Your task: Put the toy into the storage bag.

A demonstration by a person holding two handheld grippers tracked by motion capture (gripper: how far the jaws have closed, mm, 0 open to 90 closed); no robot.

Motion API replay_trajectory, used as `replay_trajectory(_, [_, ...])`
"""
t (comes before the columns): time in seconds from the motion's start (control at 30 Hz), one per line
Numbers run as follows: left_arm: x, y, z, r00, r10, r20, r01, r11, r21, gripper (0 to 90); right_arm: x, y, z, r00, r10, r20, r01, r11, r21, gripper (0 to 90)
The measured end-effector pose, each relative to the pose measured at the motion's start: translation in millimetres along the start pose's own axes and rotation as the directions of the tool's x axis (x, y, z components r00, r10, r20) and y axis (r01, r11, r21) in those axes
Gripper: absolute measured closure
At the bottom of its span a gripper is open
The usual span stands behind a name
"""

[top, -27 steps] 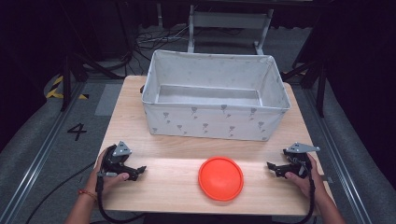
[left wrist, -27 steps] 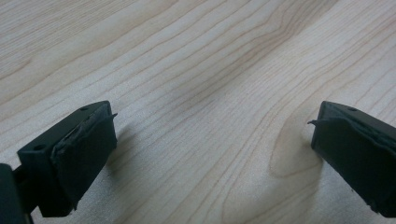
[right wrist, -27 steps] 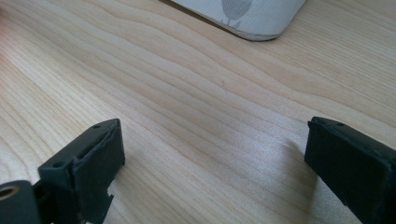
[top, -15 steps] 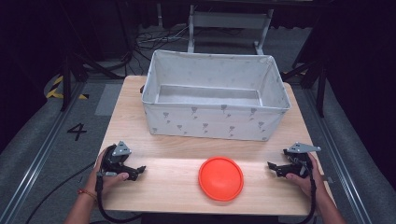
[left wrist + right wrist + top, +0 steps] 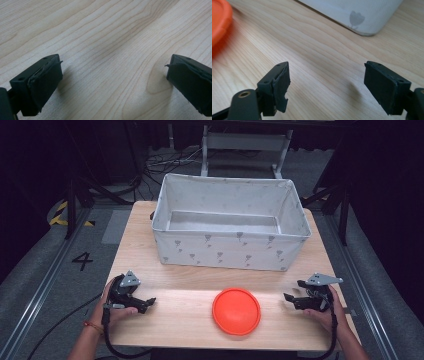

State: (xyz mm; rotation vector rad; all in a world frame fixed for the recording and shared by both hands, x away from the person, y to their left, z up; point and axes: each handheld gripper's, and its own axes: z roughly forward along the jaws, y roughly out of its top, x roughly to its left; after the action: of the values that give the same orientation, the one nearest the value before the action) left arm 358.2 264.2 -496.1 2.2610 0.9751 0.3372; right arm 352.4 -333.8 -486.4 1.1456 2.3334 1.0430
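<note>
An orange round plate (image 5: 236, 311) lies flat near the front middle of the wooden table (image 5: 175, 325). Behind it stands a white fabric bin (image 5: 231, 251) with a small grey print, nothing visible inside. My left gripper (image 5: 148, 303) rests at the front left, jaws wide apart over bare wood (image 5: 110, 62), well left of the plate. My right gripper (image 5: 291, 300) sits at the front right, open, pointing toward the plate. In the right gripper view its jaws frame bare wood, with the plate's edge (image 5: 219, 22) at upper left and a corner of the bin (image 5: 359, 17) ahead.
The table's front edge runs just below both hands. Dark floor with cables (image 5: 165, 162) and a grey metal frame (image 5: 245, 142) lie beyond the bin. A floor marking "4" (image 5: 82, 261) sits left of the table.
</note>
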Motion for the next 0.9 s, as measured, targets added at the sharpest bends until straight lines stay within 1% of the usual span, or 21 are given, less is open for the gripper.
replay_trajectory(0.03, [0.0, 0.0, 0.0, 1.0, 0.0, 0.0, 0.0, 1.0, 0.0, 0.5, 1.4, 1.4, -1.0, 1.0, 0.002, -0.007, -0.002, 1.0, -0.005, 22.6])
replay_trajectory(0.1, [-0.1, 0.0, 0.0, 1.0, -0.002, -0.001, 0.002, 1.0, 0.0, 0.6, 4.9, 4.2, -3.1, 0.9991, 0.007, -0.042, -0.008, 1.0, -0.014, 24.0])
replay_trajectory(0.17, [0.0, 0.0, 0.0, 1.0, -0.001, -0.001, 0.001, 1.0, -0.001, 0.6, 9.3, 7.0, -4.1, 0.9988, -0.008, -0.047, 0.008, 1.0, -0.011, 24.5])
replay_trajectory(0.2, [0.0, 0.0, 0.0, 1.0, -0.001, -0.001, 0.001, 1.0, -0.001, 0.6, 9.3, 7.0, -4.1, 0.9988, -0.008, -0.047, 0.008, 1.0, -0.011, 24.5])
replay_trajectory(0.23, [-0.1, 0.0, 0.0, 1.0, -0.002, -0.001, 0.002, 1.0, -0.001, 0.5, 15.2, 11.5, -4.6, 0.9976, -0.015, -0.068, 0.014, 1.0, -0.017, 24.6])
replay_trajectory(0.27, [-0.1, 0.0, 0.0, 1.0, -0.002, -0.001, 0.002, 1.0, -0.001, 0.6, 17.6, 13.1, -5.0, 0.9971, -0.02, -0.074, 0.019, 1.0, -0.017, 24.6])
replay_trajectory(0.33, [-0.4, -0.1, 0.0, 1.0, -0.005, -0.001, 0.005, 1.0, -0.001, 0.5, 24.1, 17.3, -5.5, 0.9955, -0.045, -0.084, 0.043, 0.999, -0.02, 24.5])
replay_trajectory(0.47, [-0.4, -0.1, 0.0, 1.0, -0.006, -0.002, 0.006, 1.0, -0.001, 0.6, 41.9, 26.9, -4.8, 0.9886, -0.088, -0.122, 0.085, 0.996, -0.034, 23.8])
replay_trajectory(0.6, [-0.4, -0.1, 0.0, 1.0, -0.006, -0.002, 0.006, 1.0, -0.001, 0.5, 54.1, 32.7, -0.7, 0.9822, -0.099, -0.16, 0.094, 0.995, -0.04, 23.4])
replay_trajectory(0.63, [-0.4, -0.1, 0.0, 1.0, -0.006, -0.002, 0.006, 1.0, -0.001, 0.5, 57.7, 34.2, 1.0, 0.9785, -0.103, -0.179, 0.097, 0.994, -0.043, 23.3])
replay_trajectory(0.73, [-0.4, -0.1, 0.0, 1.0, -0.006, -0.002, 0.006, 1.0, -0.001, 0.6, 64.5, 36.6, 3.7, 0.9752, -0.115, -0.189, 0.109, 0.993, -0.042, 23.3])
replay_trajectory(0.8, [-0.4, -0.2, 0.0, 1.0, -0.006, -0.002, 0.006, 1.0, -0.001, 0.5, 72.4, 38.9, 8.1, 0.9693, -0.133, -0.207, 0.128, 0.991, -0.039, 23.3])
replay_trajectory(0.83, [-0.5, -0.2, 0.0, 1.0, -0.007, -0.001, 0.007, 1.0, 0.0, 0.5, 75.2, 39.6, 9.8, 0.968, -0.139, -0.209, 0.135, 0.99, -0.033, 23.2])
replay_trajectory(0.87, [-0.5, -0.2, 0.0, 1.0, -0.007, -0.001, 0.007, 1.0, -0.001, 0.5, 79.4, 40.7, 13.2, 0.9648, -0.154, -0.213, 0.152, 0.988, -0.027, 23.0])
replay_trajectory(0.9, [-0.4, -0.2, 0.0, 1.0, -0.006, -0.002, 0.006, 1.0, -0.001, 0.5, 81.6, 41.3, 15.3, 0.9627, -0.158, -0.22, 0.156, 0.987, -0.023, 23.0])
